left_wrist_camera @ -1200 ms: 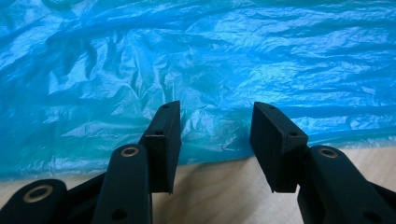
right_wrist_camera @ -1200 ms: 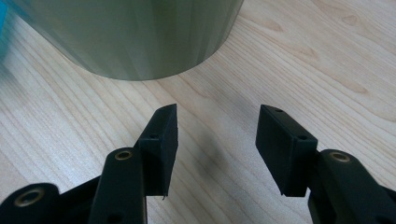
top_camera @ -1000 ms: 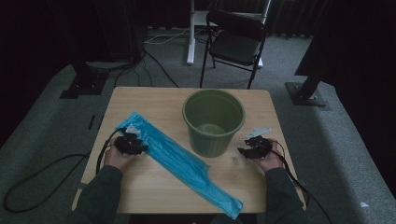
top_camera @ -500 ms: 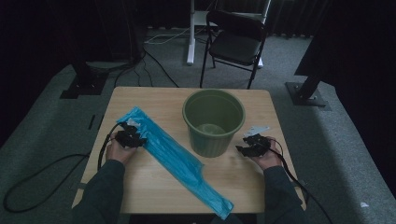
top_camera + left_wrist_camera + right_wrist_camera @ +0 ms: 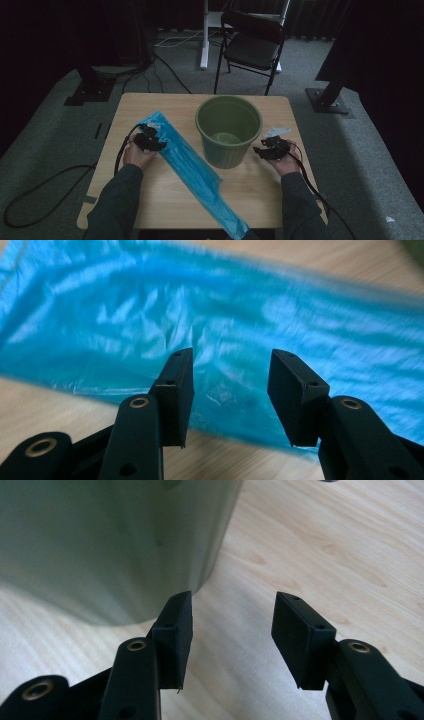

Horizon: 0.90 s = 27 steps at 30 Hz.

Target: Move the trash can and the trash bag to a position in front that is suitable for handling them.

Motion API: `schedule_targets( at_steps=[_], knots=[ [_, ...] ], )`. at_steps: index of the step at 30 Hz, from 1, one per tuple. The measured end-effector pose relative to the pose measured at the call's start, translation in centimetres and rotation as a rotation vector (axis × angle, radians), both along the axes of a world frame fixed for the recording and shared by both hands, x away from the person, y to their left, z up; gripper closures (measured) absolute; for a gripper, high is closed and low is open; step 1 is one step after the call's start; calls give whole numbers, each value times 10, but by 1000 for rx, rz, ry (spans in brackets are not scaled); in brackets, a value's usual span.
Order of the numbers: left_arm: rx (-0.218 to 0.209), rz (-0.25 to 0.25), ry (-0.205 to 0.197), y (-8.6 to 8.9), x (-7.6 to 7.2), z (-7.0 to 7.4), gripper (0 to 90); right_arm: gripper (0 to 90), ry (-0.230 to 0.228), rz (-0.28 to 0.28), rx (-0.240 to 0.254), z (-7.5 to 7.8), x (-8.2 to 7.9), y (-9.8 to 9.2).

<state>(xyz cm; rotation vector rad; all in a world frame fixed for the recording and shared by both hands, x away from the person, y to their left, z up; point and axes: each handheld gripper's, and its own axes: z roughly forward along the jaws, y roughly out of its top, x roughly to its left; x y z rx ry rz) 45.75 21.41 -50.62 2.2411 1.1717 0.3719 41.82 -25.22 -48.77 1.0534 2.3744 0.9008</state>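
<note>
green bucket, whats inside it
In the high view the green bucket looks empty: its pale bottom shows, with nothing lying on it. The near inner wall is hidden by the rim, so something small tucked there cannot be ruled out.

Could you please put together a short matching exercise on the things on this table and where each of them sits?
Things:
1. blue plastic bag
2. green bucket
3. left gripper
4. right gripper

Places or states:
A. upright near the middle of the table
B. jaws open over the bag's far end
C. lying flat and slantwise, its near end past the table's front edge
D. jaws open over bare wood, just right of the bucket's base

Pairs: 1-C, 2-A, 3-B, 4-D
</note>
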Motion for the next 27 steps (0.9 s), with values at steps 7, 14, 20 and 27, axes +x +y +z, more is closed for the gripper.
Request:
schedule_targets(
  at_steps=[7,14,20,27],
  knots=[
    [-87,-48,-36,-20,1,23,528,503,-5,-32,55,3,9,1],
    [-165,-114,-50,-50,1,36,527,511,-6,-40,71,7,14,5],
    [-180,-151,-43,-72,1,38,528,516,-7,-48,84,9,17,5],
    [-197,-203,-50,-86,-2,39,534,528,1,-36,96,10,17,5]
  ],
)
